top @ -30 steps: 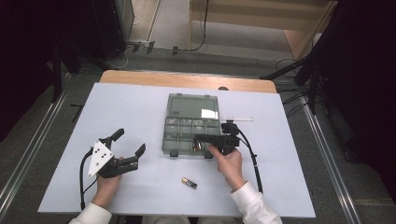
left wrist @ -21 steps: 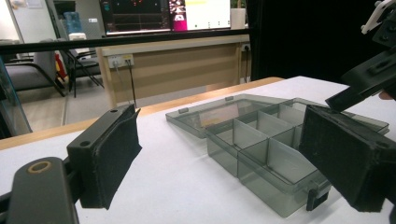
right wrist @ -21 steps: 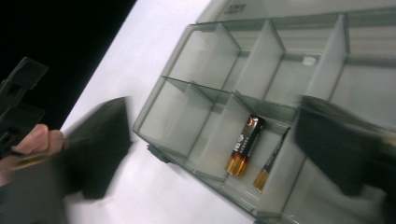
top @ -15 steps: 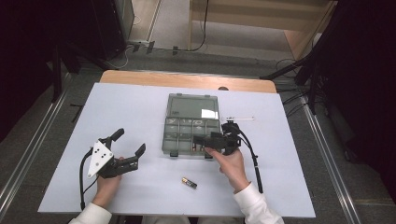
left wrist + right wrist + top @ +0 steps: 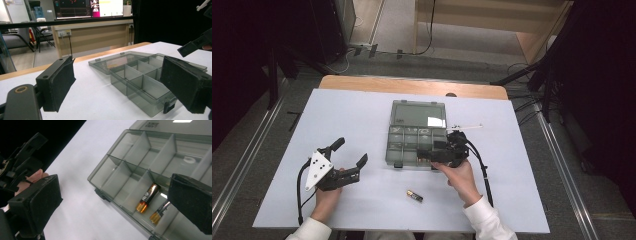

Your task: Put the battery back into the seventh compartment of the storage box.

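My right gripper (image 5: pixel 426 154) hovers over the near row of the clear compartment box (image 5: pixel 414 112), just right of centre in the high view. Its jaws have just been opening and now stand spread wide with nothing between them. A second ago they were nearly pressed together over this same spot.

In the right gripper view, a battery (image 5: pixel 147 198) lies loose in a compartment at lower right of the frame, and a second battery (image 5: pixel 160 212) lies in the next cell beside it, partly hidden behind my right-hand pad. I judge that I have just let one drop in, so this placement looks done.

One more battery (image 5: pixel 414 196) lies on the white table (image 5: pixel 362 110), low in the high view and near the bottom centre, apart from the box. It is likely my next pick.

My left gripper (image 5: pixel 349 159) rests at lower left of the high view, jaws spread and empty, where it was a second ago. The left gripper view shows the box with its lid (image 5: pixel 113 61) laid open flat behind it.
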`<state>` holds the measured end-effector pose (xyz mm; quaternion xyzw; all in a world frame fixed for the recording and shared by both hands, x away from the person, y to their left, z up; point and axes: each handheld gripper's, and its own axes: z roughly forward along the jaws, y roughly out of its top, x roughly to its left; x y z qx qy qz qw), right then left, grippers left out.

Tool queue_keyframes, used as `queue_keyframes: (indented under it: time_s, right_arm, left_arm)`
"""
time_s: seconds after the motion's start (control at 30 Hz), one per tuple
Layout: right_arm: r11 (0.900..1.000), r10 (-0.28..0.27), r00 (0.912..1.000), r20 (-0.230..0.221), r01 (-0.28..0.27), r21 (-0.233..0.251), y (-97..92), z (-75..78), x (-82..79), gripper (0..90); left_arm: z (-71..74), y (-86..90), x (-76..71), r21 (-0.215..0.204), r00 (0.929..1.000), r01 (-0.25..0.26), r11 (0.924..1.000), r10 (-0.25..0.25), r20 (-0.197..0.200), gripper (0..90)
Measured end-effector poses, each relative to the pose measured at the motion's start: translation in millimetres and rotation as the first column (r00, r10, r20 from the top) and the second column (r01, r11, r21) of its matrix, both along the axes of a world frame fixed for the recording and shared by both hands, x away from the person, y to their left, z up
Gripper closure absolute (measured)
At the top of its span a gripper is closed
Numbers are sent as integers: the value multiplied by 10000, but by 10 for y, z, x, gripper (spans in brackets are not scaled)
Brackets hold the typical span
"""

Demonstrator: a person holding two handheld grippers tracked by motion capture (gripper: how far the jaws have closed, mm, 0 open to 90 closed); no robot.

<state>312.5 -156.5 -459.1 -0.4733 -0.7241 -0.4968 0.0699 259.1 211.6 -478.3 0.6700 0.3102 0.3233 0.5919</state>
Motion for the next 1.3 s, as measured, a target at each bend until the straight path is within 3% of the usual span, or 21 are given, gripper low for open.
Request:
queue_keyframes:
  time_s: [0.1,0.4,0.53,0.73,0.8,0.9,1.13,1.3]
  right_arm:
    - [9995,210,9995,233,-204,-245,32,36,-30,8]
    - [9939,996,9947,259,-983,-491,184,108,-132,20]
    - [9860,1354,9906,198,-1327,-1007,249,115,-154,20]
    - [9632,1908,9816,6,-1871,-1928,360,93,-188,21]
    - [9593,1993,9799,-26,-1956,-2037,376,98,-197,21]
    - [9419,2286,9735,50,-2198,-2540,432,114,-233,24]
    - [9220,2621,9650,-52,-2520,-2938,503,120,-279,31]
    - [8988,2830,9591,-105,-2690,-3460,544,114,-302,31]
  left_arm:
    - [-1,-2,0,7,10000,11,10000,-11,1,121]
    - [-4,-2,5,33,10000,4,10000,-4,-15,121]
    - [-5,-3,6,49,10000,10,10000,-10,-39,121]
    - [-7,-4,9,23,10000,8,10000,-8,-69,121]
    - [-6,-4,8,16,10000,15,10000,-15,-45,121]
    - [-7,-4,9,17,10000,3,10000,-3,-64,121]
    - [-5,-1,9,4,10000,-4,10000,4,-45,121]
    - [-3,-1,8,10,10000,19,10000,-19,-13,121]
